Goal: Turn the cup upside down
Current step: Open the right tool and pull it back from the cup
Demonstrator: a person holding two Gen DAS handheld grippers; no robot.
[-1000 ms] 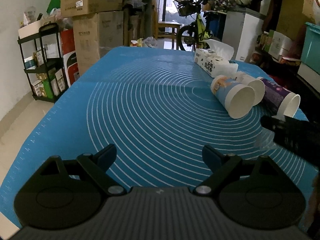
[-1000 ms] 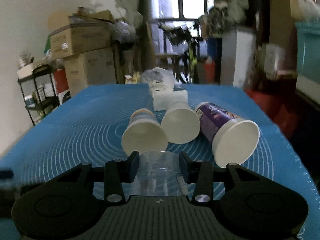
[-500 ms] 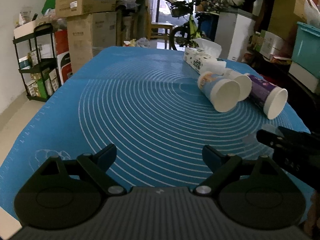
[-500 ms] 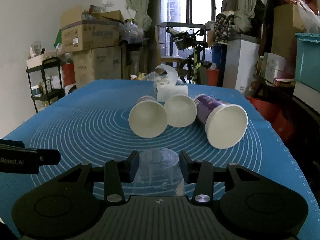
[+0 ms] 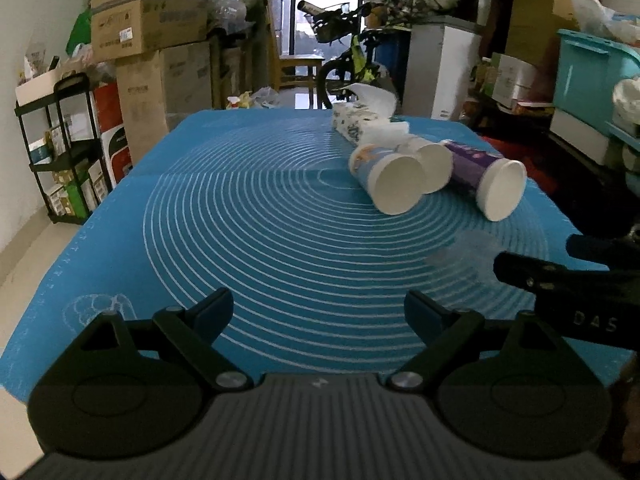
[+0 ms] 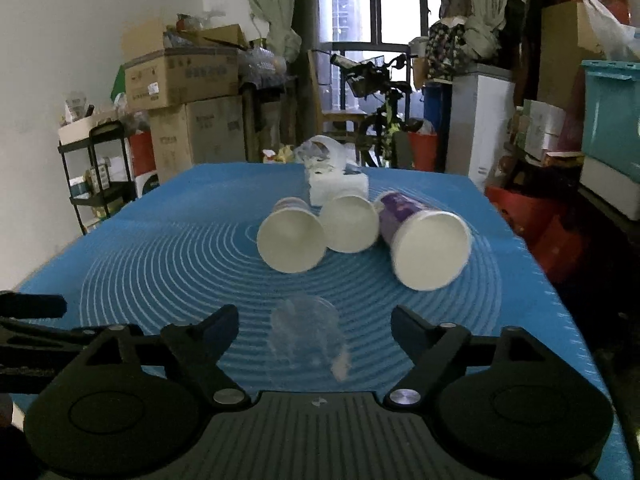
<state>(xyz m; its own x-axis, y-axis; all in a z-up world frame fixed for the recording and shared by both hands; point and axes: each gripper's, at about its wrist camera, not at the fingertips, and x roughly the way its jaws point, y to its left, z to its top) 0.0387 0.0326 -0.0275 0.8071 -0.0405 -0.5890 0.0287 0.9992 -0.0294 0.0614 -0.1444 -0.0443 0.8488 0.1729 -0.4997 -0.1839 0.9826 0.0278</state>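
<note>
Your right gripper (image 6: 314, 328) was released, its two fingers spread wide with nothing clamped between them. The clear plastic cup (image 6: 307, 330) stood on the blue mat (image 6: 168, 256) in the gap between those fingers, touching neither one; it looked to be standing mouth down with its flat base on top, though its see-through walls made that hard to be sure of. From that camera, three paper cups lay on their sides further up the mat with their open mouths facing you: a pale printed cup (image 6: 291, 242) at about 12 o'clock, a plain white cup (image 6: 350, 224) just beside it at 1 o'clock and touching it, and a purple cup (image 6: 424, 246) at 2 o'clock. Behind them at 12 o'clock sat a tissue pack (image 6: 338, 186) with a sheet sticking up. Your left gripper (image 5: 318, 312) was also released, fingers wide apart, holding nothing, hovering over bare mat. In its view the clear cup (image 5: 466, 250) showed only as a faint blur at 2 o'clock, close to the dark tip of your other tool (image 5: 560, 284) at 3 o'clock. Stacked cardboard boxes (image 6: 188, 76) and a bicycle (image 6: 380, 108) stood beyond the table's far end.
</note>
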